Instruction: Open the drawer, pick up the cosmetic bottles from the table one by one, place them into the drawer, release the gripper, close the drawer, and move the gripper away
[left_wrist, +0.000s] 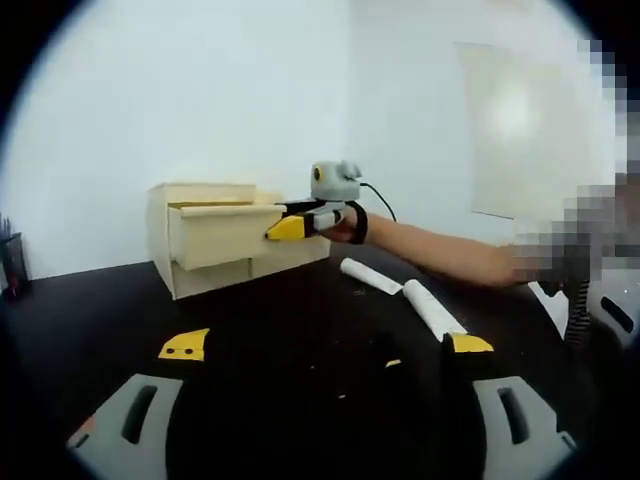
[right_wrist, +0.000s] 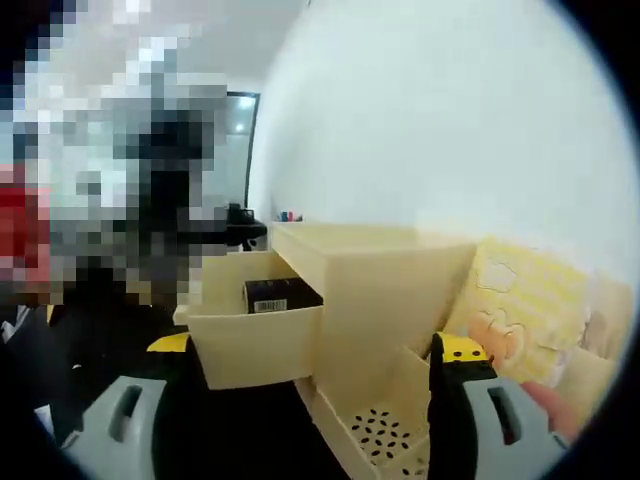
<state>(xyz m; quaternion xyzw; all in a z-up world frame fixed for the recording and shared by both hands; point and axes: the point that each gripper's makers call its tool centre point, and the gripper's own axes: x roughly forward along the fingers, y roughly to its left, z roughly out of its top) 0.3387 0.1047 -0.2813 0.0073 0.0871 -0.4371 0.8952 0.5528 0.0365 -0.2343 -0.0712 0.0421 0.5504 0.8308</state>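
In the left gripper view, the left gripper (left_wrist: 325, 345) rises from the bottom edge with its yellow-tipped jaws spread wide apart and nothing between them. At mid-frame the right gripper (left_wrist: 290, 227) points left, and the person's bare forearm (left_wrist: 440, 250) stretches to it from the right edge. In the right gripper view, the right gripper's (right_wrist: 318, 350) jaws stand wide apart at the bottom.

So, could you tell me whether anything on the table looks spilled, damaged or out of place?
Nothing looks spilled or damaged. Two white bottles lie on their sides on the black table, and the top drawer stands open with a dark box inside.
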